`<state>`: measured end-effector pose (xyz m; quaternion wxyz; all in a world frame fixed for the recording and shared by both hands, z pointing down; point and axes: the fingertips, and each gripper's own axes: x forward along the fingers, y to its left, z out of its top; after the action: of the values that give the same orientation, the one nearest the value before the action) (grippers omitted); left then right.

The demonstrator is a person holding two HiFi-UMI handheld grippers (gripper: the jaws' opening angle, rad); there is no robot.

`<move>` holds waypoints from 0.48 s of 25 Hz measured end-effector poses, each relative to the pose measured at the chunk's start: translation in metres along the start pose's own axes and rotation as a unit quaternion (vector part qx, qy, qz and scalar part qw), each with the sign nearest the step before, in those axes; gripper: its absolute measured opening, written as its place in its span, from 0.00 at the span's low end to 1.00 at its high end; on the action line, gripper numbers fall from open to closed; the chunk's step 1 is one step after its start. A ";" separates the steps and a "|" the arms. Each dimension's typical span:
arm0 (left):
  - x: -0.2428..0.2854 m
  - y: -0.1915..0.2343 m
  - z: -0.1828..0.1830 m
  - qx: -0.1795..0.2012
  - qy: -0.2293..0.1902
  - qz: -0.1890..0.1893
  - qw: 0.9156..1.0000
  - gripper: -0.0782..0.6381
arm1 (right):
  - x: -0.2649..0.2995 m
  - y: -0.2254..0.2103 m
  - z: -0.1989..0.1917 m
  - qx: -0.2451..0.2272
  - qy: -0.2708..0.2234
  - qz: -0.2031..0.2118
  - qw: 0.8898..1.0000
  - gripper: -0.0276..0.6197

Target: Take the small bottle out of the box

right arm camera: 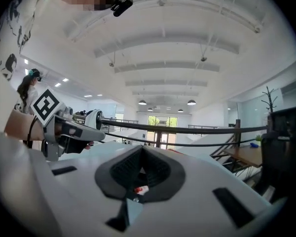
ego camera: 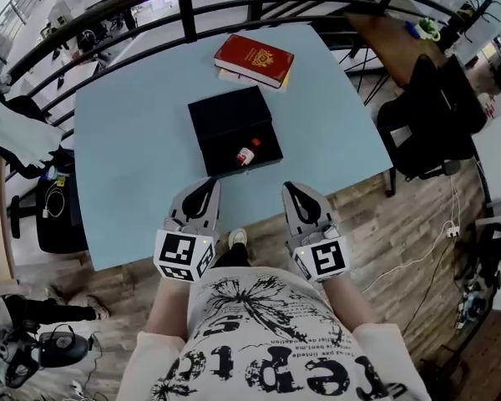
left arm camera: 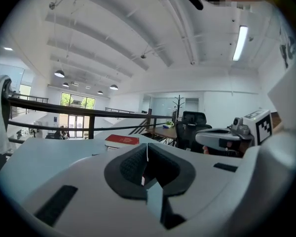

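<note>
A black open box [ego camera: 230, 122] lies in the middle of the light blue table [ego camera: 125, 140]. Inside it, near its front edge, the small bottle [ego camera: 248, 152] with a red cap lies on its side. My left gripper [ego camera: 206, 187] hovers over the table's near edge, short and left of the box, jaws shut and empty. My right gripper [ego camera: 290, 190] is level with it, right of the box, also shut and empty. In the right gripper view the bottle [right arm camera: 141, 189] shows small through the gap below the shut jaws. The left gripper view looks flat across the table.
A red book [ego camera: 254, 59] on a thinner book lies behind the box, also seen in the left gripper view [left arm camera: 121, 140]. A black railing [ego camera: 184, 11] runs round the table's far side. A black office chair [ego camera: 434, 111] stands right, on the wooden floor.
</note>
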<state>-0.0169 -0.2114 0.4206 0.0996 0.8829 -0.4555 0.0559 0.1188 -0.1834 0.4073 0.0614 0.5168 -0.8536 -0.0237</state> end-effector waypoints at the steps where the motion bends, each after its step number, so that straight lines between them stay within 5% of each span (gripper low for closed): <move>1: 0.012 0.007 0.000 -0.001 0.004 -0.003 1.000 0.14 | 0.014 -0.008 0.000 0.001 0.000 -0.003 1.000 0.06; 7: 0.062 0.038 -0.007 -0.003 0.056 -0.004 0.998 0.14 | 0.078 -0.040 -0.003 0.017 0.011 -0.004 1.000 0.06; 12: 0.103 0.047 -0.047 0.015 0.160 -0.004 0.987 0.14 | 0.106 -0.061 -0.014 0.032 0.029 0.013 0.999 0.06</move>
<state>0.0042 -0.3095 0.4916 0.1586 0.8660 -0.4289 0.2025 0.1257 -0.3049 0.4236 0.0696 0.5078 -0.8584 0.0193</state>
